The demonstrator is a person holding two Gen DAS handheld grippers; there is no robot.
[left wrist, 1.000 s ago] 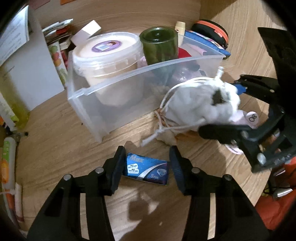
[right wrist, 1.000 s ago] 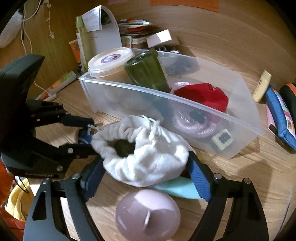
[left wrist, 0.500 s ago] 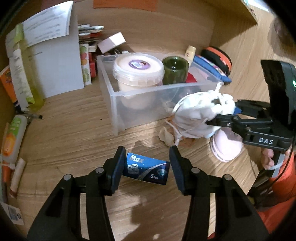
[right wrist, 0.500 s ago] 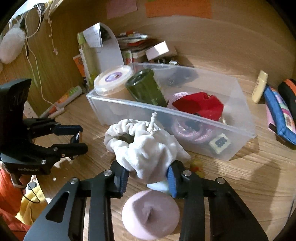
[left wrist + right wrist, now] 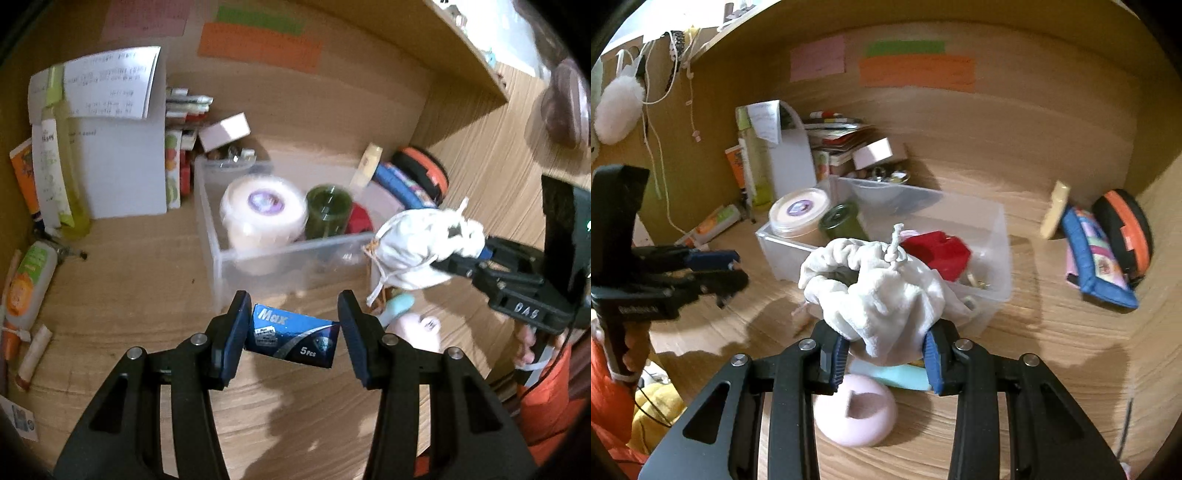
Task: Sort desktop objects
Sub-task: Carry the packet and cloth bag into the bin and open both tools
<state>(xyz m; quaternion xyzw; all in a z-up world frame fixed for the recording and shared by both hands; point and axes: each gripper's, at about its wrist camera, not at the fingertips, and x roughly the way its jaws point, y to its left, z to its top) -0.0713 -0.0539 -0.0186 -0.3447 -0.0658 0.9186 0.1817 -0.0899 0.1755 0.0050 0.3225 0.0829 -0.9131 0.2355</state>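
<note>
The right gripper point(image 5: 884, 363) squeezes the soft, light white bag point(image 5: 882, 295) low down at 6 o'clock, while the left gripper point(image 5: 293, 332) pinches the stiff little blue box point(image 5: 293, 341) by its ends.

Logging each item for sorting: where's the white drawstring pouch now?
The white drawstring pouch is clamped in the right gripper, lifted just before the clear bin.

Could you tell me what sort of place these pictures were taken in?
Most likely a home study desk set in a wooden alcove: sticky notes on the back panel, stacked booklets beside a paper holder, and pencil cases near a clear storage bin.
</note>
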